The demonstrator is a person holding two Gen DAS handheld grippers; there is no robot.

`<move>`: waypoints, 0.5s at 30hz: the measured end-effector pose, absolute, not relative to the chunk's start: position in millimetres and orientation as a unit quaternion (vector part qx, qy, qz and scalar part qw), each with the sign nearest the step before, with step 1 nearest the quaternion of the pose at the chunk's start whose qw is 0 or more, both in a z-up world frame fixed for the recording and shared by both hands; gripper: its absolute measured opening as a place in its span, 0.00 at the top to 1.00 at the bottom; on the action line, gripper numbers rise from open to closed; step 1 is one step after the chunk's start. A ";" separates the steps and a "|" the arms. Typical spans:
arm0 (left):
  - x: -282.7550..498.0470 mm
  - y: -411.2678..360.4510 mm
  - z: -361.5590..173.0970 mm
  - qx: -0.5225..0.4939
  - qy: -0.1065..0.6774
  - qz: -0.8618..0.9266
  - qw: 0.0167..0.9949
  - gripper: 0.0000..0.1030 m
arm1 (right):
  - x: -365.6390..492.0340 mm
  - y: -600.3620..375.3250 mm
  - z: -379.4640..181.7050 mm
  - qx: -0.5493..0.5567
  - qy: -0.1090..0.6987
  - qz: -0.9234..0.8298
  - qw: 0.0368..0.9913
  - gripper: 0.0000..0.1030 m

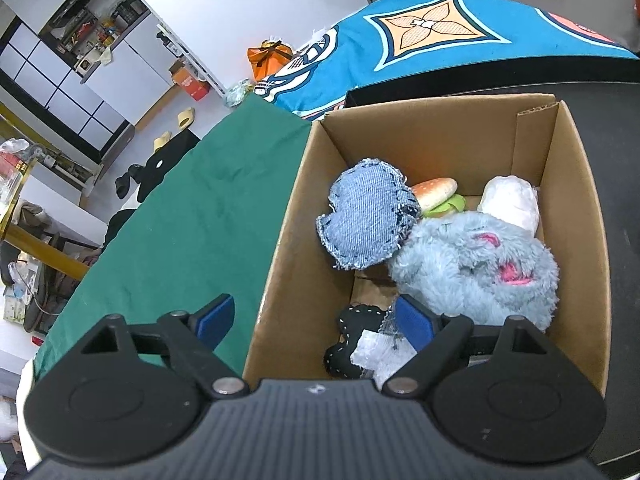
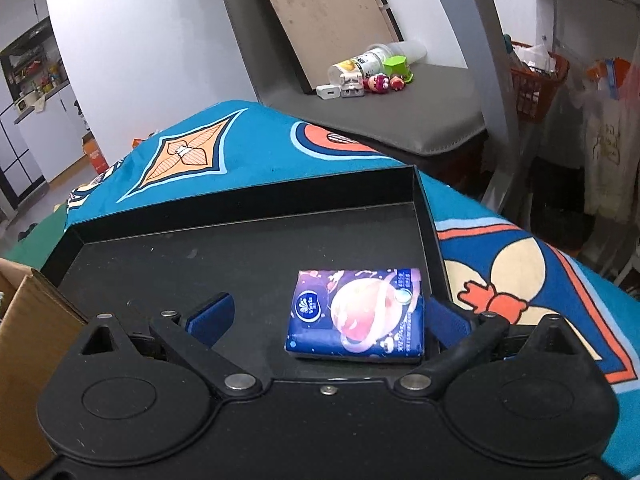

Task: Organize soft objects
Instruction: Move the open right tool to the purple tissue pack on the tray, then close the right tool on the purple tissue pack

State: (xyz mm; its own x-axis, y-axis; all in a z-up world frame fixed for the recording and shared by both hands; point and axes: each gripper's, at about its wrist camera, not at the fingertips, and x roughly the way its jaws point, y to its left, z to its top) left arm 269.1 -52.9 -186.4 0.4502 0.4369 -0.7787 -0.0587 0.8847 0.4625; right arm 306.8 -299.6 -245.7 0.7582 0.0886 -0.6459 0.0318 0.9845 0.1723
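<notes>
Cardboard box (image 1: 288,264) holds denim heart (image 1: 366,216), fuzzy blue plush (image 1: 476,264), burger toy (image 1: 434,194), white bundle (image 1: 510,200), black stitched toy (image 1: 352,340). Tissue pack (image 2: 356,312) lies flat outside box, in black tray (image 2: 240,204).

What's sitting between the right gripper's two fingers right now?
The tissue pack lies on the black tray there, close to one blue finger; the right wrist view shows it.
</notes>
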 end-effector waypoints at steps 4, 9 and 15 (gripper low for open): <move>270.9 -52.4 -186.2 0.189 0.504 0.150 0.830 0.16 | 306.5 -295.2 -247.6 0.071 0.344 0.014 0.936 0.00; 269.9 -52.5 -185.3 0.187 0.502 0.148 0.832 0.16 | 306.0 -285.7 -250.0 0.028 0.346 0.006 0.938 0.09; 265.3 -48.3 -179.7 0.176 0.497 0.139 0.838 0.16 | 303.5 -282.4 -251.5 0.017 0.367 0.003 0.930 0.31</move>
State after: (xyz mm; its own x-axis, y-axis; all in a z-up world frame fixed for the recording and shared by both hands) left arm 265.3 -48.3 -179.7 0.4665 0.4088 -0.7844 -0.0577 0.8990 0.4342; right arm 303.5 -282.4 -251.5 0.7310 0.0176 -0.6821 0.0077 0.9994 0.0341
